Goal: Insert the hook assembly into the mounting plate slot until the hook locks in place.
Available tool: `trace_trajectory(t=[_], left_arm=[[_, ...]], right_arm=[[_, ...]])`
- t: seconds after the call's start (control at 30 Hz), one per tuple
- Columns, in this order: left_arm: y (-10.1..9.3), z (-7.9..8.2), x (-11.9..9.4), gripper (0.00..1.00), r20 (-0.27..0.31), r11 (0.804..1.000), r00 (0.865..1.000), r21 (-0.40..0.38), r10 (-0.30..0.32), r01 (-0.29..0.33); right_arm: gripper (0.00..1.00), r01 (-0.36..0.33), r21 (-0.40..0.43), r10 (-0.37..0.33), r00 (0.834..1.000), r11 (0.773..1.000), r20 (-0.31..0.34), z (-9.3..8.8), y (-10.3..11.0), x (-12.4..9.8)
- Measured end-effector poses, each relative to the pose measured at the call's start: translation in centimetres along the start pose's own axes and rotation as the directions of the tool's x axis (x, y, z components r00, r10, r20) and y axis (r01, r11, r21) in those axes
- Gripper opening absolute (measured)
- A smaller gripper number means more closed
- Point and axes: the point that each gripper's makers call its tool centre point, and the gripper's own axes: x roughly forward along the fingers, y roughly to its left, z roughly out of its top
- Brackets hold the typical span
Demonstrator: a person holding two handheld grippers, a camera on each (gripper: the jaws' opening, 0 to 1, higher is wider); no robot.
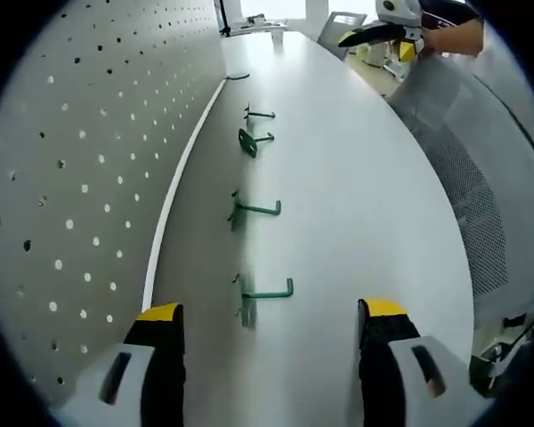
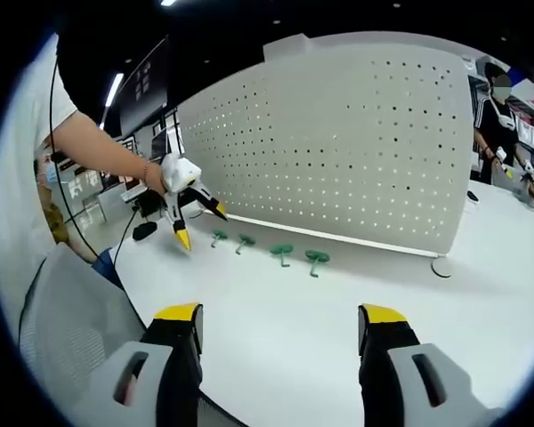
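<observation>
Several green wire hooks lie in a row on the white table, along the foot of the perforated mounting panel [image 1: 80, 178]. The closest hook [image 1: 265, 294] sits just ahead of my left gripper [image 1: 272, 311], which is open and empty. Further along lie another hook [image 1: 254, 210] and a pair [image 1: 254, 140]. In the right gripper view the hooks [image 2: 282, 253] rest before the panel [image 2: 338, 151], well beyond my open, empty right gripper [image 2: 280, 313]. The left gripper [image 2: 203, 225], held in a hand, hovers open left of the hooks. The right gripper [image 1: 387, 36] shows far off, above the table's far side.
The white table [image 1: 356, 196] runs long and bare beside the panel. A grey mesh chair back [image 1: 463, 169] stands at its right edge, and shows again [image 2: 62, 329] by the right gripper. A small round white disc [image 2: 442, 266] lies near the panel's end. Another person [image 2: 498, 107] stands behind.
</observation>
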Motion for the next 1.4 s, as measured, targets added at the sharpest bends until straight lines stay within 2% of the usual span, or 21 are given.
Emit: trace_trajectory(t=[0.37, 0.5, 0.7, 0.87, 1.4], left_arm=[[0.4, -0.3, 1.0, 0.8, -0.051, 0.999, 0.998, 0.017, -0.036, 0.037], [0.6, 0.1, 1.1, 0.8, -0.043, 0.999, 0.999, 0.031, -0.034, 0.036], [0.7, -0.5, 1.5, 0.76, -0.073, 0.998, 0.996, 0.039, -0.052, 0.055], [0.6, -0.5, 1.7, 0.75, -0.072, 0.997, 0.995, 0.023, -0.071, 0.073], [1.1, -0.5, 1.6, 0.65, -0.078, 0.997, 0.995, 0.024, -0.065, 0.067]], right_arm=[[0.68, -0.005, 0.0, 0.005, 1.0, 1.0, -0.015, -0.2, 0.1, 0.3], [0.68, -0.006, -0.004, 0.006, 1.0, 1.0, -0.022, -0.4, 0.0, 0.3], [0.69, -0.005, -0.01, 0.005, 0.999, 1.0, -0.039, -0.6, -0.1, 0.3], [0.69, -0.005, -0.011, 0.005, 0.999, 1.0, -0.049, -0.8, -0.1, 0.3], [0.69, -0.01, -0.014, 0.01, 0.999, 1.0, -0.053, -0.7, 0.0, 0.4]])
